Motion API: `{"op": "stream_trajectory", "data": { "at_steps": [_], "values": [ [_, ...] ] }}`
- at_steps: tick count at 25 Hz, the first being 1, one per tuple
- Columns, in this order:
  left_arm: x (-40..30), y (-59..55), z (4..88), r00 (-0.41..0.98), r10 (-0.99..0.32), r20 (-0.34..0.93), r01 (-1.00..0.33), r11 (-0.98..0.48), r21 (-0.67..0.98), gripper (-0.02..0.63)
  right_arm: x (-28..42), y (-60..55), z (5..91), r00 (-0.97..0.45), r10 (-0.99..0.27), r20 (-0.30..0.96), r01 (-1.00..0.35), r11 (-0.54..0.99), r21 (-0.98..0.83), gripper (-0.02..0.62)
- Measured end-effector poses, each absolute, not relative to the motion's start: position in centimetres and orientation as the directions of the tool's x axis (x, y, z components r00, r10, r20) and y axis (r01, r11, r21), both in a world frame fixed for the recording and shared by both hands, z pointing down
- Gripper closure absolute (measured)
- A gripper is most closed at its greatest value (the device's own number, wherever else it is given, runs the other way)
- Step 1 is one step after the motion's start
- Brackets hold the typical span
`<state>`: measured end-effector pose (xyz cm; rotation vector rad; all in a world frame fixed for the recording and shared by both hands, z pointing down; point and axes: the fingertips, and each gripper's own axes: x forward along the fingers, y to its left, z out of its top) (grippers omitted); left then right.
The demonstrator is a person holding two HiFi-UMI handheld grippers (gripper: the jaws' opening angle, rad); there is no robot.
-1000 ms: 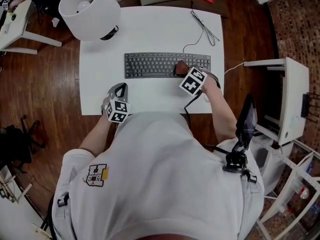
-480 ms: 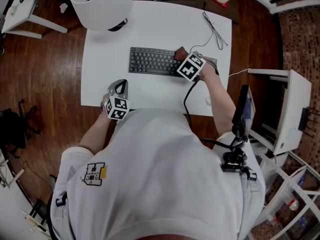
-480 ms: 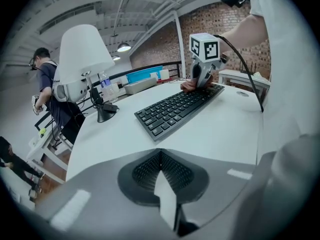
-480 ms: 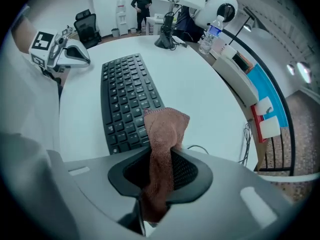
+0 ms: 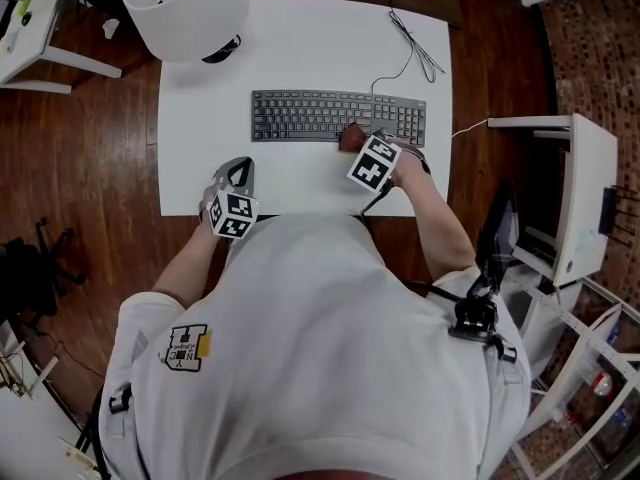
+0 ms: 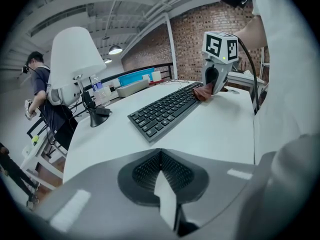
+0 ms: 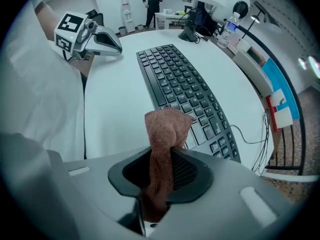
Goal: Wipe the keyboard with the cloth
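Bunched brown cloth (image 7: 162, 134) touches the black keyboard (image 5: 300, 116)

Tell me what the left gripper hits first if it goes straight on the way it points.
Most likely the bare table, short of the keyboard. The left gripper tilts down at the white top with nothing in between, though depth is hard to judge.

No readable text, shirt emblem (image 5: 190, 348) illegible
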<state>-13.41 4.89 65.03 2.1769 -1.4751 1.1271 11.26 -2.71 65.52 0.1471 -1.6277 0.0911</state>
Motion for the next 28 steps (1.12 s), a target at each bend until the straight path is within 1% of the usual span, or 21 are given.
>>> {"op": "stream_trajectory", "data": {
  "at_steps": [3,6,10,14,19,22,28],
  "values": [
    [-13.6,4.9,65.1,0.167,-0.659,0.734,-0.882,-0.433,-0.188,0.607,10.1,-5.3,64.6,-0.095,-0.074,0.993,-0.163,0.985,0.057,0.506],
    [-13.9,5.2,64.8,0.144,-0.661,0.737,-0.892,-0.409,-0.193,0.607,7.9,-9.7,63.3,-0.149,-0.137,0.979,-0.179,0.978,0.110,0.506],
    [-13.8,6.2,64.0,0.099,-0.675,0.731,-0.913,-0.354,-0.204,0.607,5.8,-14.1,63.4,-0.162,-0.192,0.968,-0.162,0.973,0.166,0.506],
    [-13.3,8.0,63.4,0.080,-0.686,0.723,-0.941,-0.292,-0.172,0.607,7.1,-12.6,65.4,-0.102,-0.141,0.985,-0.162,0.979,0.123,0.506],
    [-16.9,7.6,62.1,0.064,-0.723,0.688,-0.954,-0.246,-0.170,0.607,5.0,-10.1,64.3,-0.098,-0.102,0.990,-0.146,0.985,0.087,0.506],
    [-17.1,7.4,62.6,0.075,-0.723,0.687,-0.954,-0.254,-0.162,0.607,5.0,-6.6,64.5,-0.094,-0.069,0.993,-0.121,0.991,0.057,0.506],
    [-15.4,5.5,63.2,0.138,-0.712,0.689,-0.930,-0.332,-0.156,0.607,6.6,-1.2,65.3,-0.091,-0.006,0.996,-0.098,0.995,-0.003,0.505]
  ]
}}
